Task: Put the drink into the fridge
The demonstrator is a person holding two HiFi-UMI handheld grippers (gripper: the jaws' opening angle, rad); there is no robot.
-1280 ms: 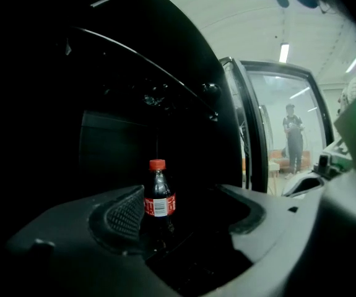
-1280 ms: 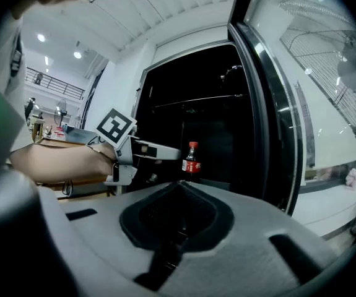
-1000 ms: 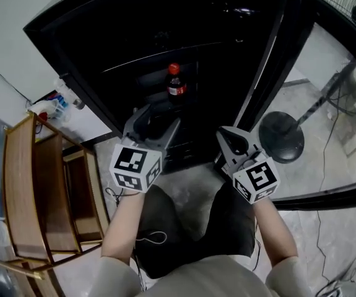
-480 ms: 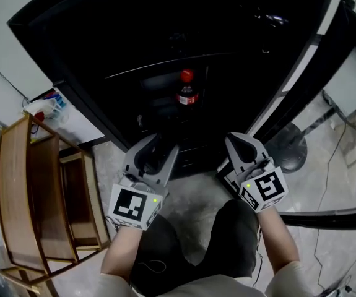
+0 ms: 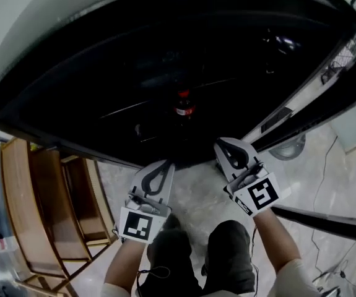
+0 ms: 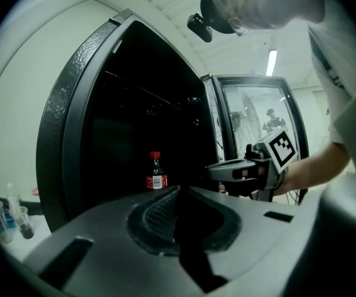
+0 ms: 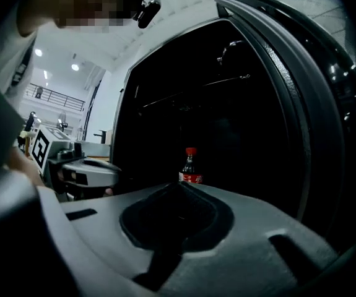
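A small cola bottle (image 5: pixel 184 104) with a red cap and red label stands upright on a shelf inside the dark open fridge (image 5: pixel 103 85). It also shows in the left gripper view, bottle (image 6: pixel 156 173), and in the right gripper view, bottle (image 7: pixel 191 166). My left gripper (image 5: pixel 165 164) is in front of the fridge, below the bottle, shut with nothing between its jaws. My right gripper (image 5: pixel 222 146) is beside it to the right, also shut and empty. Both are well apart from the bottle.
The fridge door (image 5: pixel 326 85) stands open at the right. A wooden shelf unit (image 5: pixel 41 209) stands at the left on the tiled floor. A round fan base (image 5: pixel 287 147) peeks out past the door. The person's legs are below the grippers.
The left gripper's jaws went from wide open to shut. Both grippers drew back from the fridge and sit lower in the view. The bottle stayed on its shelf.
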